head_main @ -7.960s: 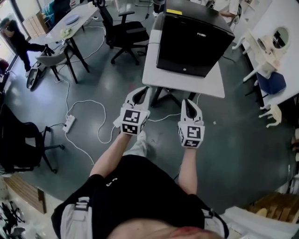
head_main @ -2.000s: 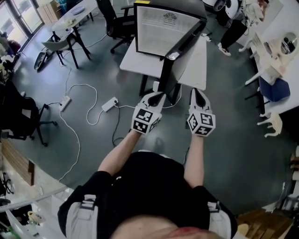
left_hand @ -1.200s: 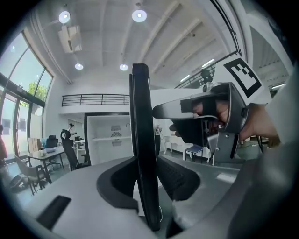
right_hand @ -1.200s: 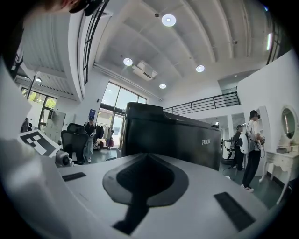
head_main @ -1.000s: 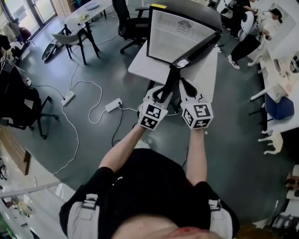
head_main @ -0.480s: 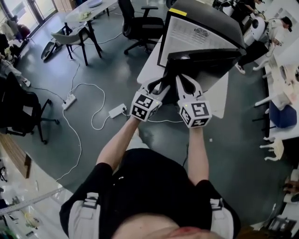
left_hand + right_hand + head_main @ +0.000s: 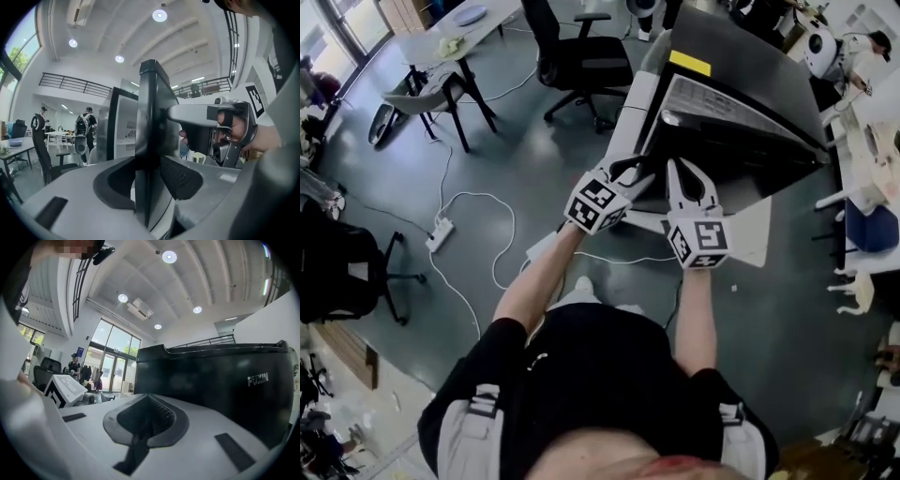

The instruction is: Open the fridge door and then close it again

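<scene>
A black mini fridge [image 7: 741, 84] stands on a white table [image 7: 750, 239]. Its door [image 7: 722, 155] is swung almost against the cabinet. My left gripper [image 7: 639, 173] straddles the door's free edge [image 7: 149, 136]. Its jaws are opening, the edge stands between the pads, and they look slack on it. My right gripper [image 7: 689, 180] is shut with nothing held, its tips against the door's black front [image 7: 225, 385]. In the left gripper view the right gripper [image 7: 225, 131] shows just past the door. In the right gripper view the jaws [image 7: 145, 420] sit closed before the glossy panel.
A black office chair [image 7: 581, 56] stands left of the fridge table. White cables and a power strip [image 7: 441, 234] lie on the grey floor at left. Desks and chairs [image 7: 441, 42] fill the far left. White furniture [image 7: 862, 225] lines the right side.
The fridge door has swung from wide open to nearly closed. Both grippers went forward with it, and the left jaws have widened round the door's edge.
</scene>
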Demonstrator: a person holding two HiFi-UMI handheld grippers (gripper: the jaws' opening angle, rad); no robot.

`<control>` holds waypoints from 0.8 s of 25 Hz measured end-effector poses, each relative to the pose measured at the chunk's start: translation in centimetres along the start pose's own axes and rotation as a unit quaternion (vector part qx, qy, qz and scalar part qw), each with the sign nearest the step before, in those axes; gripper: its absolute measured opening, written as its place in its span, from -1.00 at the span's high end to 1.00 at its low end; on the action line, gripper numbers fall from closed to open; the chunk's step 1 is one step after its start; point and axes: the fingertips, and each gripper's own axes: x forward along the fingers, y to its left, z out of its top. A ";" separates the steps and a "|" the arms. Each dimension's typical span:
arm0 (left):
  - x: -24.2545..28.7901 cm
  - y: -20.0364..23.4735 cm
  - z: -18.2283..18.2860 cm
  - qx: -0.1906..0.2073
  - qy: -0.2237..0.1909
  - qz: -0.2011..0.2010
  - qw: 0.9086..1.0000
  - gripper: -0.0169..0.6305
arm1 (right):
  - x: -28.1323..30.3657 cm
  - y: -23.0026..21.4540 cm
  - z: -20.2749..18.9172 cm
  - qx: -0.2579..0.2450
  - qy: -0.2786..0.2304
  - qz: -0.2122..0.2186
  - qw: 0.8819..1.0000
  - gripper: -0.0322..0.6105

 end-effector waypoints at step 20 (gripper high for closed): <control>6.0 8.7 1.2 -0.080 0.005 0.066 0.995 0.61 | 7.6 -6.4 -1.4 -0.030 0.045 -0.076 0.996 0.92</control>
